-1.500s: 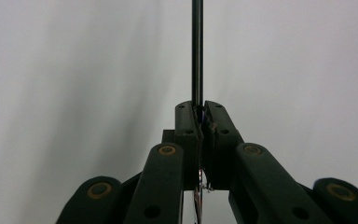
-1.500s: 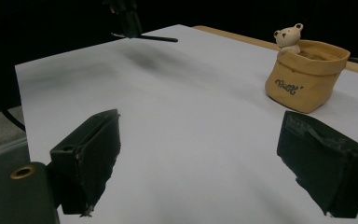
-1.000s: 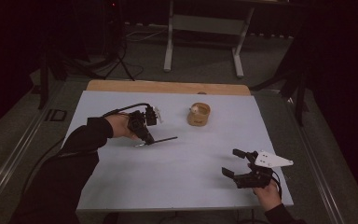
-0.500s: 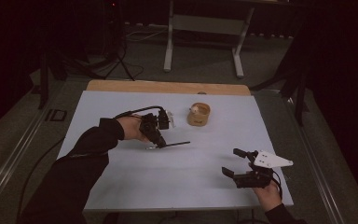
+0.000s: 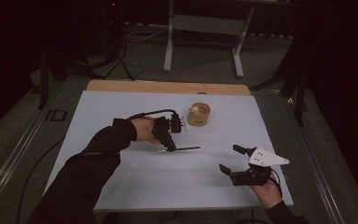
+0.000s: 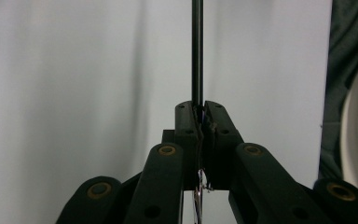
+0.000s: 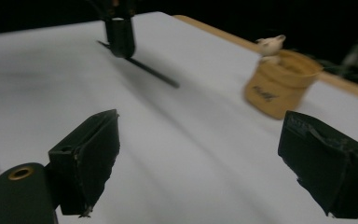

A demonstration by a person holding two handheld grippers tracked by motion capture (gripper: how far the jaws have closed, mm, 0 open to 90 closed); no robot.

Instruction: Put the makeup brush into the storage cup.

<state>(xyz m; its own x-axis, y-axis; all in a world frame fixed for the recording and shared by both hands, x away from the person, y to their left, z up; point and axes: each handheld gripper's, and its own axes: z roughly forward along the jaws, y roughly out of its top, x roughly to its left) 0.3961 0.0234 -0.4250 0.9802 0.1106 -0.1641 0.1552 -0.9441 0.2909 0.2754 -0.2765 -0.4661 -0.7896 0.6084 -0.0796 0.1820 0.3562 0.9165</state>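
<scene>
Bench: white sheet over a bench [image 5: 121,186] with a bare wooden strip showing along its far edge.
Left gripper: left gripper [image 5: 170,145] sits near the middle of the bench, a little toward the far edge, its jaws clenched on a thin black rod [image 5: 186,149]; in the left gripper view the rod [image 6: 197,51] runs straight out from between the closed jaws.
Rod: slim, dark and straight; it reaches from the left gripper toward the right edge of the bench, lying low over the white sheet; whether its free end touches the sheet cannot be told.
Container: small round tan cup [image 5: 199,115] stands upright near the far edge, just beside the left gripper on its right-edge side and apart from the rod.
Contents: a small pale lump [image 7: 271,45] sits at the cup's rim, partly sticking up over it; what it is cannot be told. The rest of the inside is not visible.
Right gripper: right gripper [image 5: 233,160] rests near the front right corner of the bench, jaws spread wide with nothing between them, well apart from cup and rod.
</scene>
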